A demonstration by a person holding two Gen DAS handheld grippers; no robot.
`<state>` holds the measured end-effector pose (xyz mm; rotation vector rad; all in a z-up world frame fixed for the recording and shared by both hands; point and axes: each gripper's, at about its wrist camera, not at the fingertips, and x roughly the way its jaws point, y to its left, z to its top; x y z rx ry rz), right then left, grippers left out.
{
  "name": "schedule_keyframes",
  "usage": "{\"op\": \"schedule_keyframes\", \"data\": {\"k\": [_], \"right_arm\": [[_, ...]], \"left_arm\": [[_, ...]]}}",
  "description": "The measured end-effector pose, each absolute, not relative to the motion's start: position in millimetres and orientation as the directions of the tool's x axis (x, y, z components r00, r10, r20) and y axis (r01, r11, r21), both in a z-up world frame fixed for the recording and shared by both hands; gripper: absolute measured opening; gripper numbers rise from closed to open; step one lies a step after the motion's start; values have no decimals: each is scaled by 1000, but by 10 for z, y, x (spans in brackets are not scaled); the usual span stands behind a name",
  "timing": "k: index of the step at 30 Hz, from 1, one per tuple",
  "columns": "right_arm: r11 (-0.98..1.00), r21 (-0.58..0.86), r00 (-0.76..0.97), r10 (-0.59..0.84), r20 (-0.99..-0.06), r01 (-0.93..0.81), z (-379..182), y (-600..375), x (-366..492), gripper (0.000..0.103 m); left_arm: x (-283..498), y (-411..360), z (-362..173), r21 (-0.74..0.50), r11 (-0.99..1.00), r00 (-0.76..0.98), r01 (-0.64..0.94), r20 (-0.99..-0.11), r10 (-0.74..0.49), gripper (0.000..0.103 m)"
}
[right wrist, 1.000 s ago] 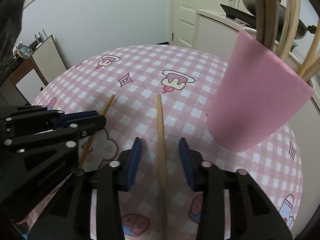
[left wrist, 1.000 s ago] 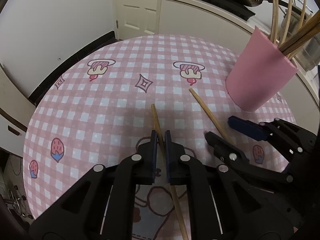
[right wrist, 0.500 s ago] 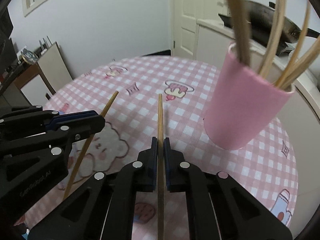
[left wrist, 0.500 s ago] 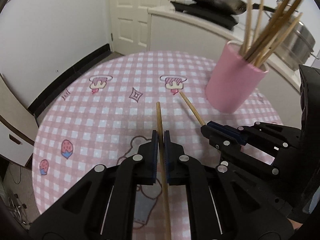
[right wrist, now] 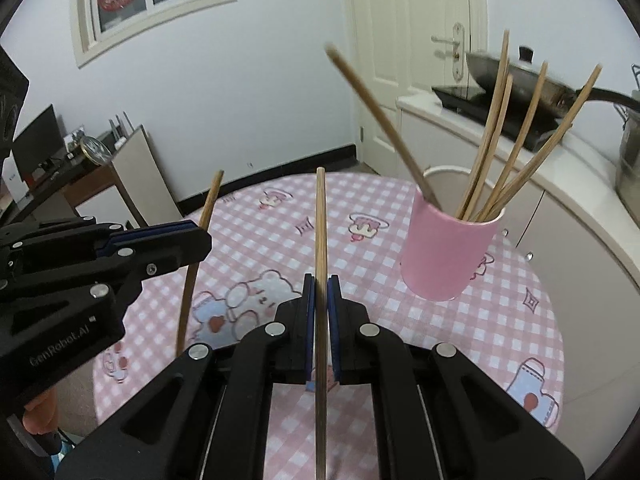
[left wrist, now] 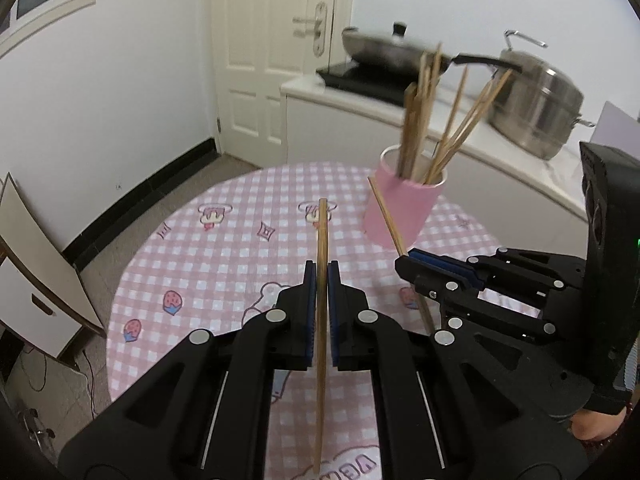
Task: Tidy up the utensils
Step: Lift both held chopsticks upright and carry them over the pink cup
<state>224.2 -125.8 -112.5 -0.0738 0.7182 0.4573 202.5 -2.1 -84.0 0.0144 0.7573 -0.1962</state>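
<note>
My left gripper [left wrist: 321, 270] is shut on a wooden chopstick [left wrist: 322, 236] and holds it well above the round table [left wrist: 224, 256]. My right gripper [right wrist: 321, 282] is shut on a second wooden chopstick [right wrist: 320, 216], also lifted. Each gripper shows in the other's view: the right one [left wrist: 404, 260] with its chopstick [left wrist: 386, 216], the left one [right wrist: 202, 236] with its chopstick [right wrist: 208, 208]. A pink cup [left wrist: 402, 210] with several chopsticks stands at the table's far right [right wrist: 448, 256], ahead and right of both grippers.
The table has a pink checked cloth with cartoon prints. Behind it runs a white counter [left wrist: 400, 108] with a wok [left wrist: 384, 50] and a steel pot [left wrist: 536, 104]. A white door [left wrist: 276, 52] is at the back. A cabinet [left wrist: 36, 292] stands at left.
My right gripper closed on its chopstick. Both grippers then rose from the tabletop with their chopsticks, and the table and cup now sit farther below.
</note>
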Motion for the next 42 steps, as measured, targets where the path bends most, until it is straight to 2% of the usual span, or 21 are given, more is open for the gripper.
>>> {"op": "schedule_keyframes", "data": {"k": [9, 22, 42], "right_arm": [[898, 97, 734, 409, -542, -429, -694, -1468, 1884, 5], [917, 66, 786, 372, -494, -393, -692, -1658, 1713, 5], [953, 62, 890, 300, -343, -297, -203, -2057, 1867, 5]], "left_arm": [[1611, -83, -319, -70, 975, 785, 211, -582, -212, 6], [1446, -138, -236, -100, 969, 818, 227, -521, -245, 6], [1802, -595, 162, -131, 953, 872, 273, -384, -303, 6]]}}
